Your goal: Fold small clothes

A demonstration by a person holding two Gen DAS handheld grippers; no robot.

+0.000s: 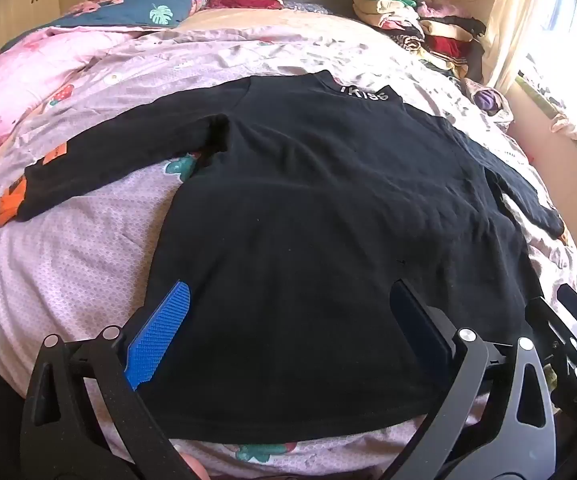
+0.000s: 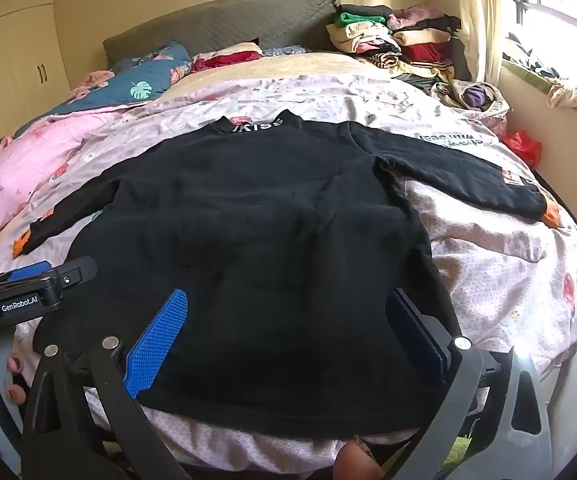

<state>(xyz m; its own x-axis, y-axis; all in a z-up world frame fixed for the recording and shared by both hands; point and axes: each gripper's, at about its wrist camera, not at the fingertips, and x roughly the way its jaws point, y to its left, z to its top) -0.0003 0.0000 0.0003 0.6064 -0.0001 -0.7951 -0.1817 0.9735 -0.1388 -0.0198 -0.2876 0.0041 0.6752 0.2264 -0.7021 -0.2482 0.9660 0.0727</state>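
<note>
A black long-sleeved top (image 1: 308, 208) lies flat on a bed, on a pink quilt (image 1: 68, 264) with small pictures of strawberries on it. The top is spread out with both sleeves stretched to the sides. Its neck points to the far end of the bed, and white letters on the collar (image 1: 365, 93) read something like "KISS". The end of each sleeve has an orange cuff (image 1: 10, 204), and the other orange cuff (image 2: 551, 213) shows in the right view. The bottom edge of the top lies closest to the cameras, near the edge of the bed. The left gripper (image 1: 288, 332) is spread wide, and nothing is pinched in it. It points down over the bottom part of the top, near the left corner of the hem, with its blue finger (image 1: 160, 336) at the top's left edge. The right gripper (image 2: 286, 336) is spread wide too and holds nothing. It points down over the bottom part of the top, more to the right side, and the black cloth shows in the gap between its fingers. I cannot tell if the fingers touch the cloth. Far back on the bed sits a pile of folded clothes (image 2: 392, 40) by the window, and a blue blanket with leaves (image 2: 136, 80) lies by the grey headboard (image 2: 224, 24).
</note>
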